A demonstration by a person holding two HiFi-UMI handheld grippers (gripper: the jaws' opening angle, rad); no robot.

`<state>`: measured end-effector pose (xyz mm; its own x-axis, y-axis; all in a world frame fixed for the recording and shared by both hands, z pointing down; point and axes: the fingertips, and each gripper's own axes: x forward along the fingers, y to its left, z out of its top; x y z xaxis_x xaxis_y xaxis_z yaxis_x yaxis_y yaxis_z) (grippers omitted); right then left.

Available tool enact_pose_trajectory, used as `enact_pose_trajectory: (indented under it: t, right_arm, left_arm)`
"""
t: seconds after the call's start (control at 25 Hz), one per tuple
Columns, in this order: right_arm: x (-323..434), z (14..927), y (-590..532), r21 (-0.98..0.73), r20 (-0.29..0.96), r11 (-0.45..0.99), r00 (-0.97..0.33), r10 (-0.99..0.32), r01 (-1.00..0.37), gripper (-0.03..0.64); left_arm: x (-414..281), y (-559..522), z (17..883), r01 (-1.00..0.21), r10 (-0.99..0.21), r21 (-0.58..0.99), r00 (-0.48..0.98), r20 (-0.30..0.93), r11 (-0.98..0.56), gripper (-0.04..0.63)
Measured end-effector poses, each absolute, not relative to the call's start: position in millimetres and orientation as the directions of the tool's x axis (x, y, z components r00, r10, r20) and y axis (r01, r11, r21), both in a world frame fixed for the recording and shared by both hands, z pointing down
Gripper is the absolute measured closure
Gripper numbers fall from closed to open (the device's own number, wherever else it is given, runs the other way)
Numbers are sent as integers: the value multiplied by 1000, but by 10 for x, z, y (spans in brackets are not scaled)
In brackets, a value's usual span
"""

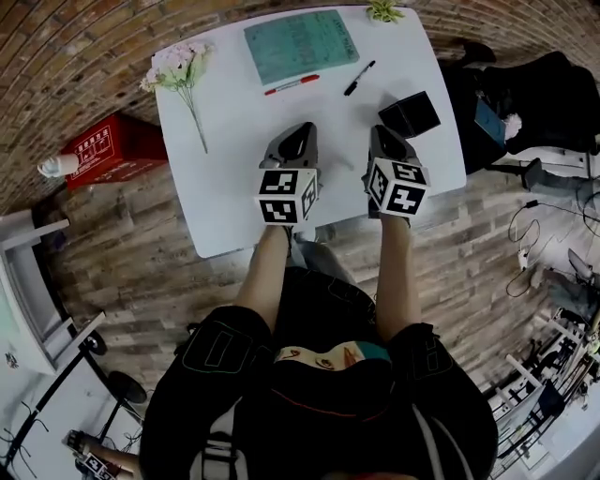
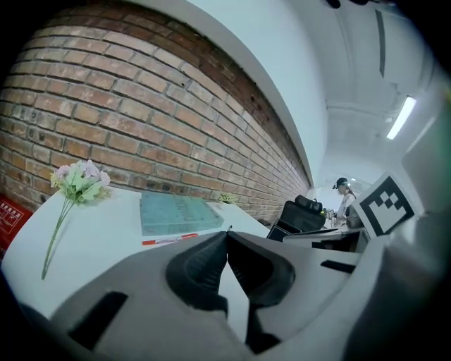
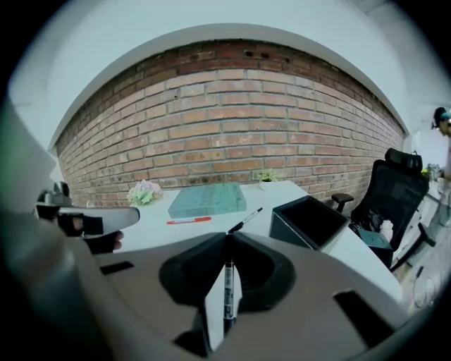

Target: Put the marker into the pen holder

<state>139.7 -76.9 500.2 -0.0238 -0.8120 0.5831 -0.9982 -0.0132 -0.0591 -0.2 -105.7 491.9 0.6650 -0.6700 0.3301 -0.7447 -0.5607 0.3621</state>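
Observation:
A black marker with a white label (image 3: 227, 296) is clamped between the jaws of my right gripper (image 3: 228, 241), which is shut on it and held above the near part of the white table (image 1: 225, 178). The open black pen holder (image 1: 410, 114) (image 3: 310, 222) stands just ahead and to the right of that gripper (image 1: 384, 139). My left gripper (image 1: 296, 136) (image 2: 227, 234) hovers beside it, shut with nothing between its pads. Farther back lie a red marker (image 1: 292, 84) (image 3: 189, 221) and another black marker (image 1: 359, 78) (image 3: 244, 221).
A teal book (image 1: 301, 44) lies at the table's far edge, a bunch of flowers (image 1: 178, 70) at the far left, a small plant (image 1: 384, 9) at the back. A red box (image 1: 112, 150) sits on the floor at left, a black office chair (image 1: 525, 103) at right.

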Motion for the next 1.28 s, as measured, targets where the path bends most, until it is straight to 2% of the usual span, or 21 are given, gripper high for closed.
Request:
enact_pose_trajectory:
  t: [0.32,0.64,1.28]
  right_arm:
    - [1562,4643,-364,-158,456,-50,-28,-889,-986,578]
    - [1890,4396,-118,-203,379,-97,13,-925,-974,578]
    - [2461,3897,-439,-266,228,-86,24,-973,-960,577]
  left_arm:
    - [294,-897,4557,-727,-681,365,681,269,-582,588]
    - [583,-653,4488,-693,-640,348,719,270,-632,588]
    - [1272,-790,4228,-587,-532,191,802,272,-787,588]
